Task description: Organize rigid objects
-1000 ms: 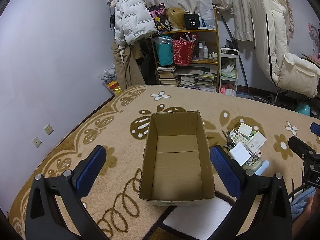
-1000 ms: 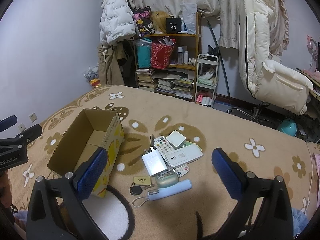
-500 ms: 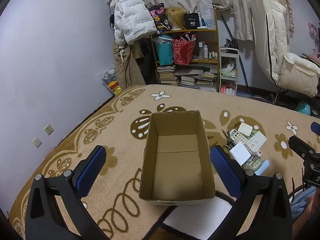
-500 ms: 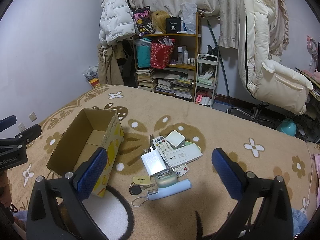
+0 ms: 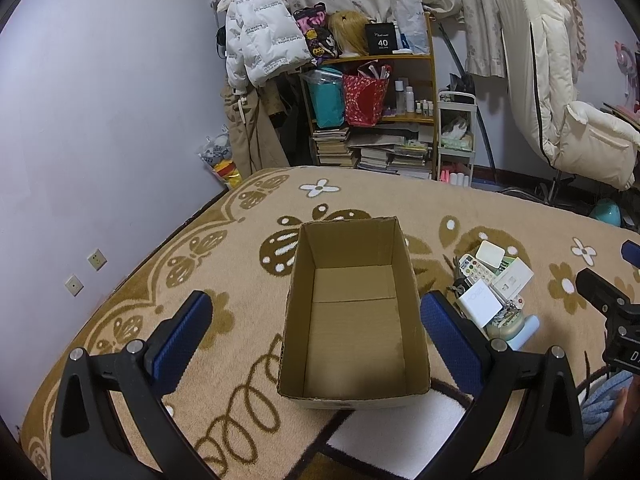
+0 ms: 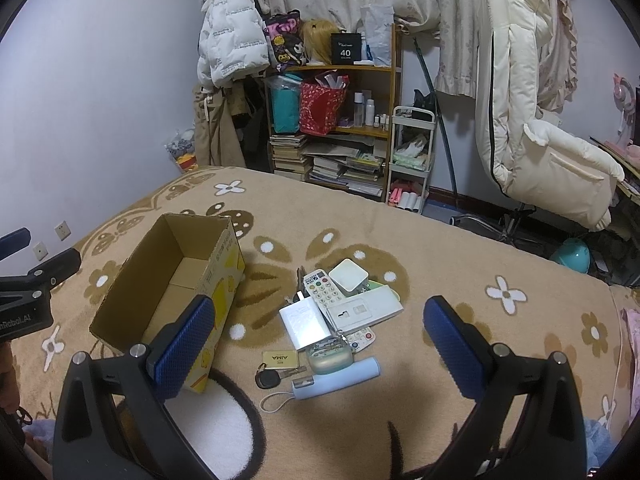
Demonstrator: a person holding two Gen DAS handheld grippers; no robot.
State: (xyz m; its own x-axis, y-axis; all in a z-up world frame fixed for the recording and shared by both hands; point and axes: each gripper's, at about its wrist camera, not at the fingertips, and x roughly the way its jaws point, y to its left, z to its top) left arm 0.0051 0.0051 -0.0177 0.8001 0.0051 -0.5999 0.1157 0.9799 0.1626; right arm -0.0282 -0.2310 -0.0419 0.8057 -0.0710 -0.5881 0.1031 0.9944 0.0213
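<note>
since nothing is gripped yet, both the left gripper [image 5: 314,340] and right gripper [image 6: 320,344] are held wide apart; the cardboard box [image 6: 160,300] is empty, the pile of small items [image 6: 336,320] lying at its 3 o'clock for loading.

I saw a tan carpet [image 6: 440,240] with brown and white flower patterns covering the floor. At its far edge stood a wooden shelf [image 6: 394,92] holding a red bag [image 6: 320,108], a teal bag [image 6: 285,110] and stacked books [image 6: 288,156]. A white puffer jacket [image 6: 230,50] hung beside the shelf. A cream padded chair [image 6: 532,132] stood near the carpet's far right corner.
</note>
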